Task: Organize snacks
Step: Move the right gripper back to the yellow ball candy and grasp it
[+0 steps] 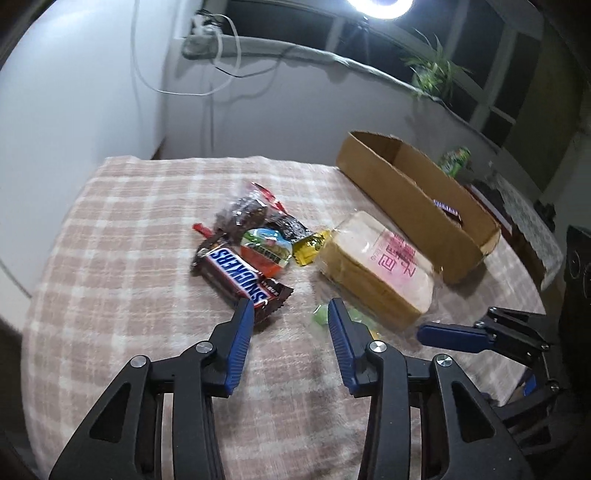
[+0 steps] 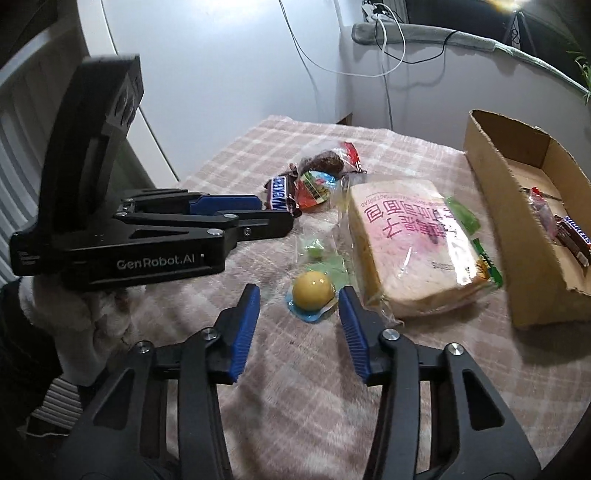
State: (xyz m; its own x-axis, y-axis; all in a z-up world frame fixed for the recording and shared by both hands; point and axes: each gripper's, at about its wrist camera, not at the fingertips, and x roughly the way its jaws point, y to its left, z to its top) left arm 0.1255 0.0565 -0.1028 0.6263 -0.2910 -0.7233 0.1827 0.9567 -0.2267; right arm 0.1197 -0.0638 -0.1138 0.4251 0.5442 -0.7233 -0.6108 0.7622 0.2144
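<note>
Snickers bar (image 1: pixel 242 277) flat, bagged bread (image 1: pixel 376 273) beside box (image 1: pixel 402 192)

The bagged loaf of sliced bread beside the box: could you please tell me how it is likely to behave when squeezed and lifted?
The bread looks soft, so it would probably squash under a firm squeeze. Its clear bag is loose and shiny at the end nearest the right claw, so it may slip or crinkle. It seems light for its bulk.

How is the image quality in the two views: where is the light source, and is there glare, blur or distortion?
Left wrist view: a ring light blows out at the top edge; the window behind is dark; fisheye bends the window sill. Right wrist view: slight flare in the top right corner, glare on the bread bag, and the left gripper looks soft beside the sharper right gripper.
</note>
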